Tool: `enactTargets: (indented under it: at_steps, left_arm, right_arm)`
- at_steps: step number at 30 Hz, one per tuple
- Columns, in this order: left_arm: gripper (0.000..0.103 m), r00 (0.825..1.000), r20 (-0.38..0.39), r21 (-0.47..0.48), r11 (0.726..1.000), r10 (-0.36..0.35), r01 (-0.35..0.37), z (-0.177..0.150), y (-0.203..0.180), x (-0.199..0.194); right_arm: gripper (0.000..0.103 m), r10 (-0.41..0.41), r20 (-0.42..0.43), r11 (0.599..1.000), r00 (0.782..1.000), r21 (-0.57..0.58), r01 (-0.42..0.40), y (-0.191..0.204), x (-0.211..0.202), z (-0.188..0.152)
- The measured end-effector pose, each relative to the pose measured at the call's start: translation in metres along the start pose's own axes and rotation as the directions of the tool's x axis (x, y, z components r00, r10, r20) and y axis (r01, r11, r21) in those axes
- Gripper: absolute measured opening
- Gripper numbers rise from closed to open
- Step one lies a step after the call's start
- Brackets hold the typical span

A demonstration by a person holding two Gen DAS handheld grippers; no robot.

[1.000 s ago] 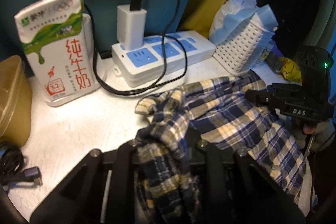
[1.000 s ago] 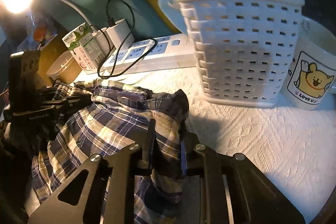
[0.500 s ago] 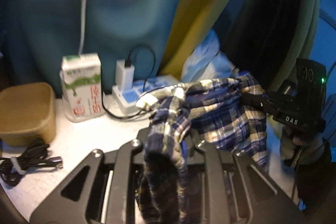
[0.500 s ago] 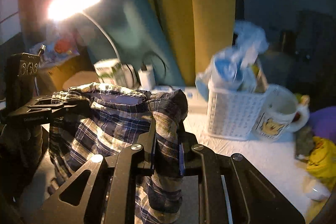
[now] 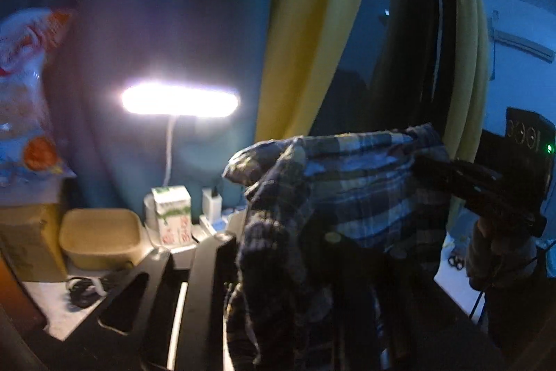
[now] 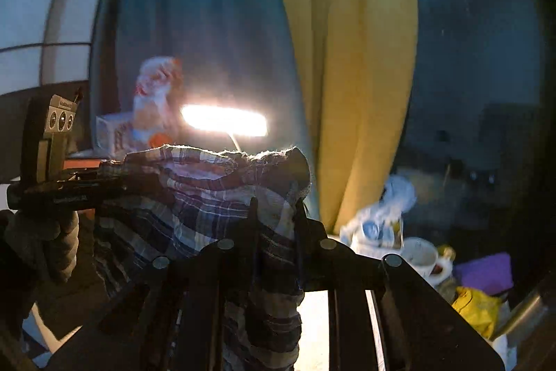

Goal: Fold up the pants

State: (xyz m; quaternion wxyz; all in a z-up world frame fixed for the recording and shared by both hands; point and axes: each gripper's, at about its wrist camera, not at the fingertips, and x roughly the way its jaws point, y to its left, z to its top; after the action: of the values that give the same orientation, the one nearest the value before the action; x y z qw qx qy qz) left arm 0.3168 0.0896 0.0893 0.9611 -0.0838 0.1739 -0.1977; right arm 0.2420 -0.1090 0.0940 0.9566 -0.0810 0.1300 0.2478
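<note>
Pants: the plaid pants are hanging in the air above the surface, stretched between the two grippers, the rest drooping below.
Left gripper: the left gripper is clenching one bunched corner of the cloth, its jaws nearly closed on it.
Right gripper: the right gripper is pinching the other corner, with fabric bulging above its fingers.
Hands: a gloved hand is gripping the left tool's handle.
Backdrop: a lamp is glowing behind; a milk carton and a tan box are standing on the surface below; a yellow curtain is hanging behind.
</note>
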Motion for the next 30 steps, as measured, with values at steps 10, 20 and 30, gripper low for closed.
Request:
enactTargets:
  at_steps: [10,20,30]
  left_arm:
    - [0.019,0.987,0.133,0.018,0.996,0.090,-0.093,0.008,-0.012,-0.107]
    - [0.019,0.960,0.179,0.054,0.972,0.217,-0.230,-0.012,-0.021,-0.220]
    - [0.019,0.954,0.025,0.010,0.954,0.300,-0.300,-0.058,0.016,-0.226]
  right_arm:
    - [0.017,0.097,0.139,0.993,0.986,-0.083,-0.086,0.071,-0.068,0.026]
    - [0.017,0.251,0.193,0.967,0.949,-0.096,-0.236,0.135,-0.111,0.026]
    - [0.017,0.365,0.049,0.930,0.930,0.017,-0.366,0.165,-0.067,0.002]
